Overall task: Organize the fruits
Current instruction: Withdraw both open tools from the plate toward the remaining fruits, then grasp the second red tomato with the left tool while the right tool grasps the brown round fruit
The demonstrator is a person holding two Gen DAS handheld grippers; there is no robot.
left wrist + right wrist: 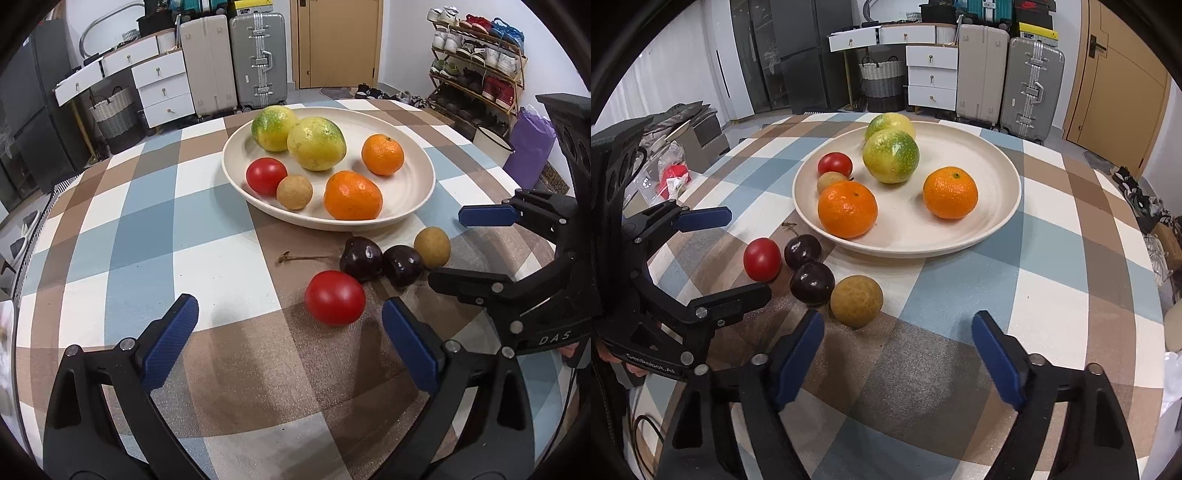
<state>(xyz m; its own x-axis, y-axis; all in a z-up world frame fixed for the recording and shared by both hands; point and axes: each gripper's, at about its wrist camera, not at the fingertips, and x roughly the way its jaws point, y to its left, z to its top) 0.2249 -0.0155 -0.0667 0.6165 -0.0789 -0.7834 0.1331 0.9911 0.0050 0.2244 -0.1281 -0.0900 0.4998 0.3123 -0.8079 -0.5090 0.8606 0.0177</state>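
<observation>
Six fruits are already gathered in the wide, shallow cream plate (417,147): two large yellow-green citrus fruits (316,144), touching each other at the far side, two round orange mandarins (352,195), a small red tomato (266,175) and a small tan round fruit (294,192) just beside it. The task is judged to be somewhat past halfway.

Four fruits are left on the checked-cloth table (147,240), in a loose cluster just in front of the plate: a second red tomato (335,297), two dark purple cherries (361,259) touching each other, one with a long stem, and a second tan round fruit (856,301).

The left claw (290,343) is held wide and empty, low over the table, with the loose tomato near its right finger. The right claw (897,358) is likewise spread wide and empty, the tan fruit lying just ahead of its left finger. Nothing is gripped by either.
</observation>
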